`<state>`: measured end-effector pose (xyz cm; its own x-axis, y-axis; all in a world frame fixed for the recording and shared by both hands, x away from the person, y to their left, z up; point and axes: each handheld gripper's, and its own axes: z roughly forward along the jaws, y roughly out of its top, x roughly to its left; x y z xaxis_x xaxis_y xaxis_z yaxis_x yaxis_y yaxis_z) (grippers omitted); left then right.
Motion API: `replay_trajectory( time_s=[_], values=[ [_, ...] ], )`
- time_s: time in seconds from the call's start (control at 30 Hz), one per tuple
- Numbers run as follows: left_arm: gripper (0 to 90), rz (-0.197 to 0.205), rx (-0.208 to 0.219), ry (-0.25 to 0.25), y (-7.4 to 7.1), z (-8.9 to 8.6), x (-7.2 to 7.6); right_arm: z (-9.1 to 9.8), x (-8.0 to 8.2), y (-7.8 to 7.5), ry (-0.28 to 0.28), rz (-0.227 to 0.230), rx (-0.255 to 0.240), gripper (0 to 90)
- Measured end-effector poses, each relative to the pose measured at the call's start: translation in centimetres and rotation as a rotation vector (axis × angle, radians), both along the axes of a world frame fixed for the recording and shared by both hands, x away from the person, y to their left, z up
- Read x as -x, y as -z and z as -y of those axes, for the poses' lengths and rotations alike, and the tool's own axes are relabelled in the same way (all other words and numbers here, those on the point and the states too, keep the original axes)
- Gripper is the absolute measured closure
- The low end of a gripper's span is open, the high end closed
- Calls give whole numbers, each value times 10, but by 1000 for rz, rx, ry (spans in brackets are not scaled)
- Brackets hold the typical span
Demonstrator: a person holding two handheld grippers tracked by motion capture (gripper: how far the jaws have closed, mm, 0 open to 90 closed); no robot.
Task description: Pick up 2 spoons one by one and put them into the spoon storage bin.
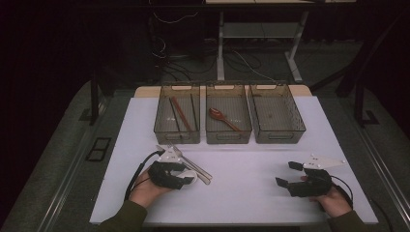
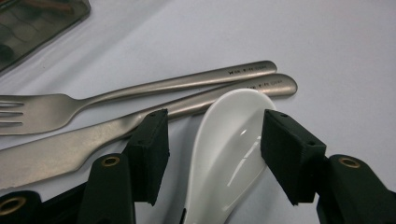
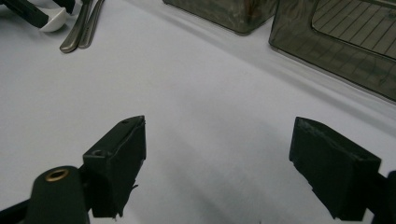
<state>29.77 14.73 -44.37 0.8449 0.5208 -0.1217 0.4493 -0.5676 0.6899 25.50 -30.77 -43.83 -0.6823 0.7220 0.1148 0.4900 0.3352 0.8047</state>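
The left gripper (image 2: 212,135) stands over the white ceramic soup spoon (image 2: 226,149) on the white table (image 1: 251,193), its jaws partly apart on either side of the spoon's bowl: the right pad sits at the bowl's edge, the left pad clear of it with a gap, so the spoon lies between them ungripped. Just beyond the spoon, a steel fork (image 2: 93,100) and a steel knife (image 2: 84,144) lie side by side, the knife's handle touching the spoon's tip. The right gripper (image 3: 217,163) rests well apart near the table's right side, jaws wide and holding nothing, with three smoky plastic bins (image 1: 228,120) along the far edge.
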Motion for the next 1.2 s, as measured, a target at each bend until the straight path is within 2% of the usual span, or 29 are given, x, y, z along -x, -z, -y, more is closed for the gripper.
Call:
replay_trajectory(
  time_s=[0.1, 0.3, 0.5, 0.53, 0.67, 0.8, 0.97, 1.2],
  values=[
    [418, -4, -17, 20, 0, 0, 1, 0, 0, 0, 0, 1, 0, 181],
    [467, -3, -23, 45, 0, 1, 3, 0, 0, 0, 0, 1, 1, 181],
    [567, -13, -18, 78, 0, 1, 6, 1, 0, 0, 0, 3, 1, 180],
    [573, -1, -30, 96, -1, 1, 5, 1, 0, 0, 0, 2, 1, 181],
    [654, -9, -29, 92, -2, -2, 7, 1, 0, 0, 0, 2, 0, 181],
    [698, 3, -36, 112, -3, -3, 9, 1, 0, 0, 2, 2, -1, 181],
    [799, 14, -35, 143, -7, -5, 10, 1, 0, -1, 2, 1, -2, 181],
    [814, 4, -31, 149, -8, -4, 11, 2, 0, -1, 1, 5, -1, 181]
  ],
)
